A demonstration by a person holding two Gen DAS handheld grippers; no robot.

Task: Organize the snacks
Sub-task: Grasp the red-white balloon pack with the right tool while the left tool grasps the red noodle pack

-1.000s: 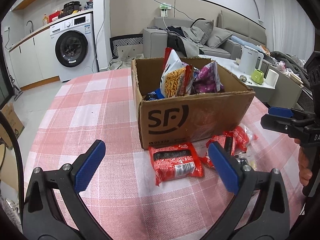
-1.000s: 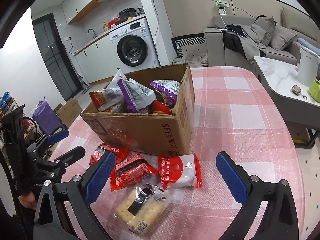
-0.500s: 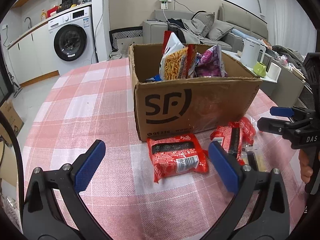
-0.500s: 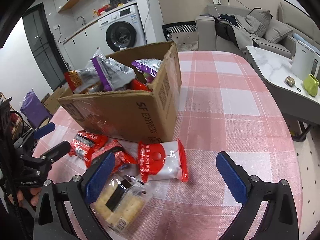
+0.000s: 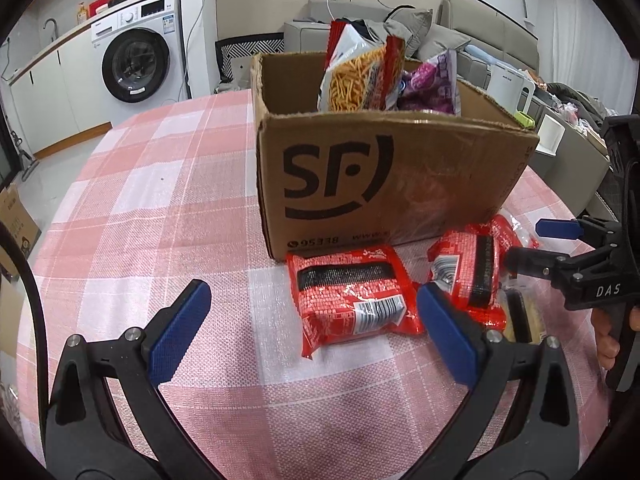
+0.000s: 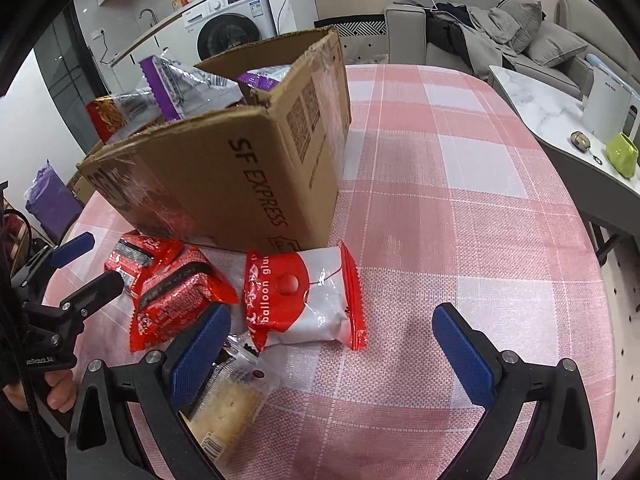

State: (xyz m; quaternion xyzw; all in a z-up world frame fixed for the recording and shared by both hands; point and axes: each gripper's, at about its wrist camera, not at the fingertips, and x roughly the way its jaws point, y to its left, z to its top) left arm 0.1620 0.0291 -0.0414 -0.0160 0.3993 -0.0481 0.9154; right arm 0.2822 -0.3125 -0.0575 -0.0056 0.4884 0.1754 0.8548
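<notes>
Left gripper (image 5: 312,328) spread wide, empty, low over the pink checked tablecloth (image 5: 160,208); a red foil snack packet (image 5: 352,300) lies between its blue pads, toward one o'clock. Brown cardboard SF box (image 5: 392,176) sits at twelve, stuffed with bags. Right gripper (image 6: 332,348) gapes too, red-and-white balloon-gum packet (image 6: 304,300) at eleven.

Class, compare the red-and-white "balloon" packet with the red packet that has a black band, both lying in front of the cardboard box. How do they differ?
The balloon packet has a white middle with red ends and a red disc; the black-band packet is red all over with a barcode label. The balloon packet lies by the box's "SF EXPRESS" corner, the black-band packet below the big "SF" logo. Both are sealed, lie flat on the checked cloth, outside the box.
</notes>
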